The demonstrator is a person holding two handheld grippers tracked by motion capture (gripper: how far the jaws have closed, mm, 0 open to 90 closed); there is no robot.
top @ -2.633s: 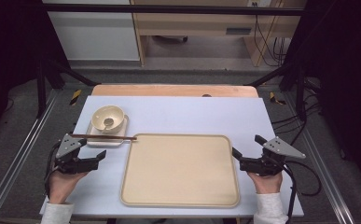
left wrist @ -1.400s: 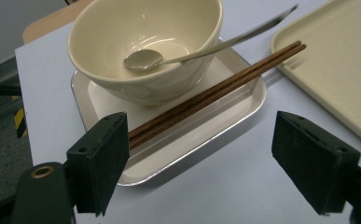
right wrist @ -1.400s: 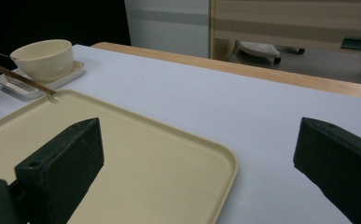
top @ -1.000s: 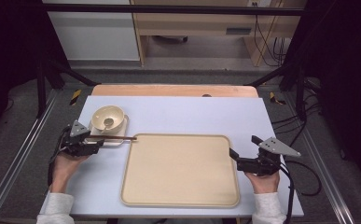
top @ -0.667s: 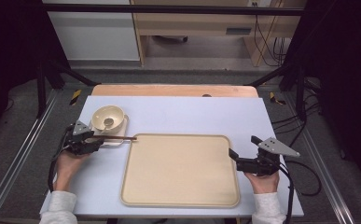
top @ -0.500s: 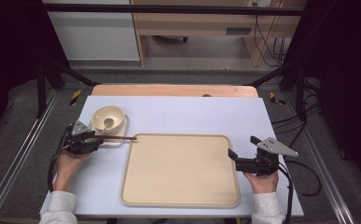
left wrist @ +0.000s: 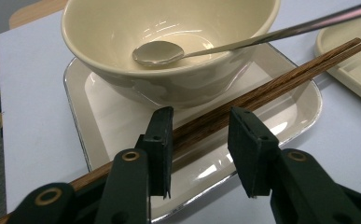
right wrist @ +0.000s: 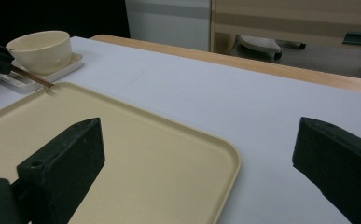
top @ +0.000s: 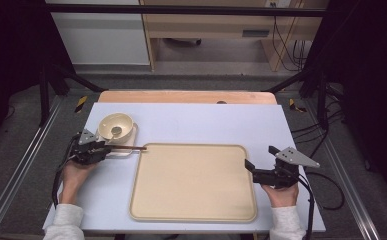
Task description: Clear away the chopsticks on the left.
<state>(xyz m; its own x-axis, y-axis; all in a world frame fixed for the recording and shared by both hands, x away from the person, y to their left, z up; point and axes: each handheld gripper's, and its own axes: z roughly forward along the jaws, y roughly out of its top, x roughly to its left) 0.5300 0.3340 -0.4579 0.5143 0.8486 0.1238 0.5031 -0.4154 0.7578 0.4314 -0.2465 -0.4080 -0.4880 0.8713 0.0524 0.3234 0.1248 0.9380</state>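
Chopsticks (left wrist: 262, 91) dark grained wood, spoon (left wrist: 169, 51) polished metal, bowl (left wrist: 169, 42) and plate (left wrist: 281, 116) glossy cream glazed ware, tray (top: 193, 182) matt beige plastic, desk (top: 206, 122) smooth matt white.

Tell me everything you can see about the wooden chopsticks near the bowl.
The chopsticks are a pair of dark brown sticks with visible wood grain, lying side by side. They rest across the shallow square plate in front of the cream bowl, and their tips reach toward the beige tray. The left gripper straddles them: its jaws have just been closing, one finger at the sticks, the other still apart.
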